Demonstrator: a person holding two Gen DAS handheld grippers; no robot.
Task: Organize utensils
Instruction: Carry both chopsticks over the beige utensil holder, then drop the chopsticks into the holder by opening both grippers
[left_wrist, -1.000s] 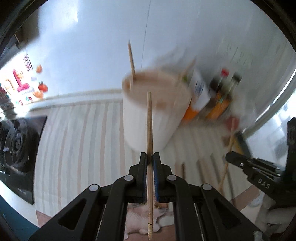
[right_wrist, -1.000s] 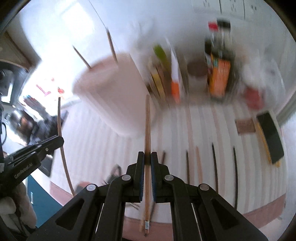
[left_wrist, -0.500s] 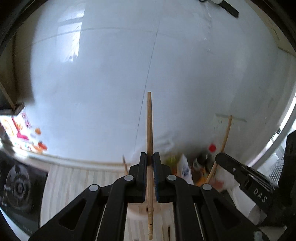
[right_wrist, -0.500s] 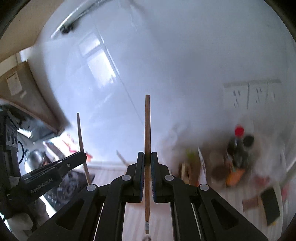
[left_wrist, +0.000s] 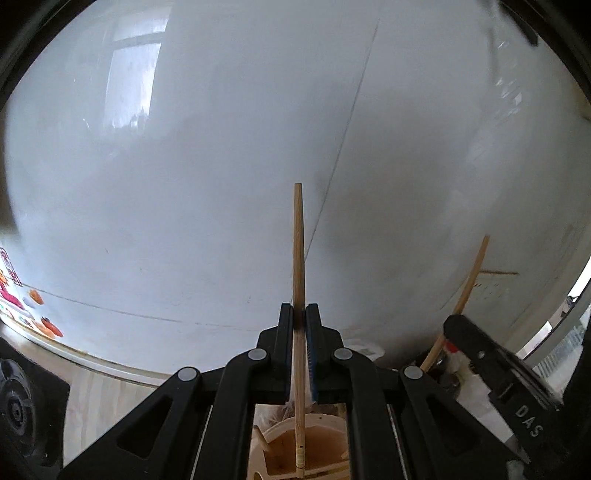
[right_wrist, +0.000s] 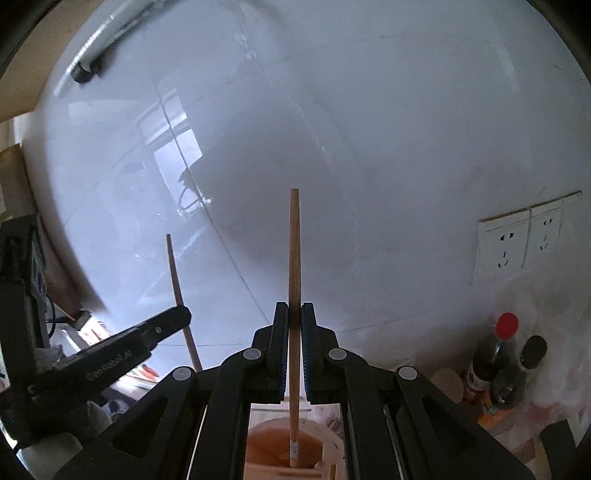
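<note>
My left gripper (left_wrist: 299, 312) is shut on a light wooden chopstick (left_wrist: 298, 251) that stands upright, its lower end hanging over the open mouth of a pale utensil holder (left_wrist: 314, 448) below the jaws. My right gripper (right_wrist: 294, 310) is shut on a darker wooden chopstick (right_wrist: 294, 254), also upright, with its lower tip inside the rim of the utensil holder (right_wrist: 273, 446). Each view shows the other gripper beside it: the right gripper (left_wrist: 454, 325) at the right edge, the left gripper (right_wrist: 181, 314) at the left, each with its chopstick.
A white tiled wall (right_wrist: 332, 147) fills both views. Dark sauce bottles (right_wrist: 495, 365) stand at the right under wall sockets (right_wrist: 524, 240). A black stove burner (left_wrist: 18, 398) sits at the far left on the striped counter.
Both grippers rose and tilted up, so the counter and its loose chopsticks dropped out of view. The holder moved from ahead of the jaws to directly beneath them.
</note>
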